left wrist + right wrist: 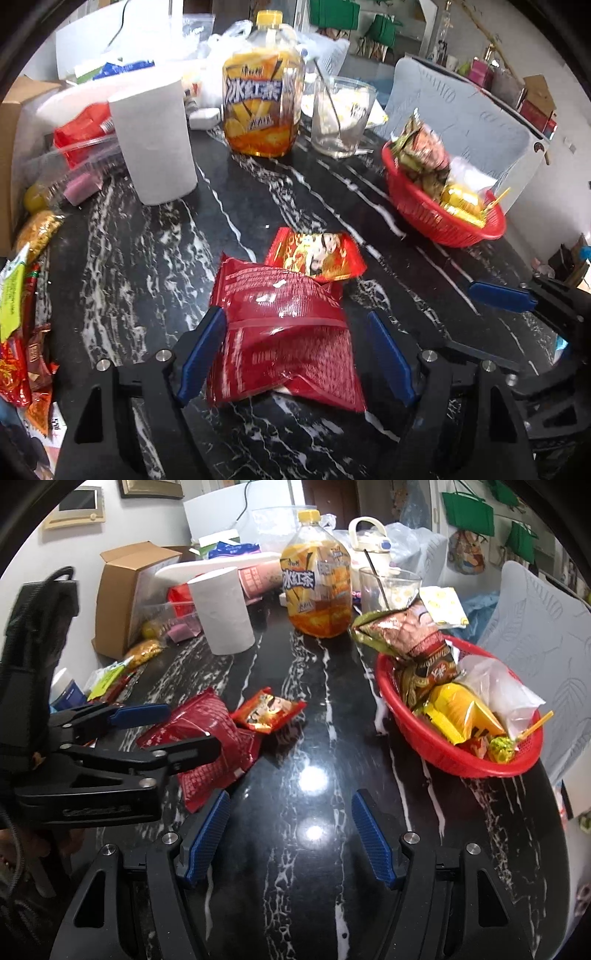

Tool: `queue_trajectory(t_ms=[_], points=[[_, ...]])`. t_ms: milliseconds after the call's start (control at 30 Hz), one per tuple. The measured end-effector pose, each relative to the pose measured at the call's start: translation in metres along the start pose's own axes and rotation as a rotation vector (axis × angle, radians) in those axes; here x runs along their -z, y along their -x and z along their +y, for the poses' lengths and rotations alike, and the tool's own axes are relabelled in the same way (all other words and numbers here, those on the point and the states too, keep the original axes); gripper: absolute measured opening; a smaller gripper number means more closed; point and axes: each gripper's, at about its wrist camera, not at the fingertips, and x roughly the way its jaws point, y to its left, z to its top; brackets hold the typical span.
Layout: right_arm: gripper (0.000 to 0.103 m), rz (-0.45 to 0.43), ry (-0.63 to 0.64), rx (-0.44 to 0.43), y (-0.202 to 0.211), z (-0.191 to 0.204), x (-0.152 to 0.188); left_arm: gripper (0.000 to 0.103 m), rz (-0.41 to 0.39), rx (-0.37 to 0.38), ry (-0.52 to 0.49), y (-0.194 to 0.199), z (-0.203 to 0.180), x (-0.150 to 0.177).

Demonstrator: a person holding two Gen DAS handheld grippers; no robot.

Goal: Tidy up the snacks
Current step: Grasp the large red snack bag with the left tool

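1. A black marble-patterned table (314,686) is seen in both wrist views, crowded at its far end

2. A large dark red snack bag (284,332) is laid flat on the table, and in the left wrist view it lies between the two blue pads of the left gripper (295,354)

3. The left gripper's jaws are held apart around the bag; the left pad is seen just against the bag's edge, the right pad stands clear of it, so no grip is shown

4. A smaller red snack packet (317,254) is rested against the far edge of the large bag, partly overlapping it

5. The right gripper (291,834) is held with its jaws apart over bare table, with nothing between the pads

6. A red basket (461,760) is placed to the right, well apart from both red packs, and is filled with wrapped snacks, a yellow pack and a clear bag

7. At the far end, a roll of white paper (225,609), a bottle of iced tea (317,587) with a yellow cap, and a clear glass (388,590) are stood upright

8. More loose snack packs (22,332) are piled along the left edge in the left wrist view, beside a cardboard box (122,590)
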Motion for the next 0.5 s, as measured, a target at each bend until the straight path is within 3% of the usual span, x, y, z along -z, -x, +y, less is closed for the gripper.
queue_trajectory(t_ms=[133, 267, 467, 500], points=[[0.069, 0.01, -0.006, 0.003, -0.003, -0.002, 0.0, 0.078, 0.008, -0.042, -0.033, -0.01, 0.0, -0.001], [0.069, 0.024, -0.006, 0.005, -0.008, -0.002, 0.001, 0.086, 0.004, -0.046, -0.067, -0.015, -0.001, 0.001], [0.069, 0.039, 0.0, 0.007, -0.014, 0.001, 0.0, 0.085, 0.058, 0.002, 0.019, -0.025, 0.018, 0.008], [0.069, 0.04, 0.0, 0.008, -0.014, 0.002, -0.001, 0.08, 0.053, -0.008, 0.025, -0.023, 0.022, 0.009]])
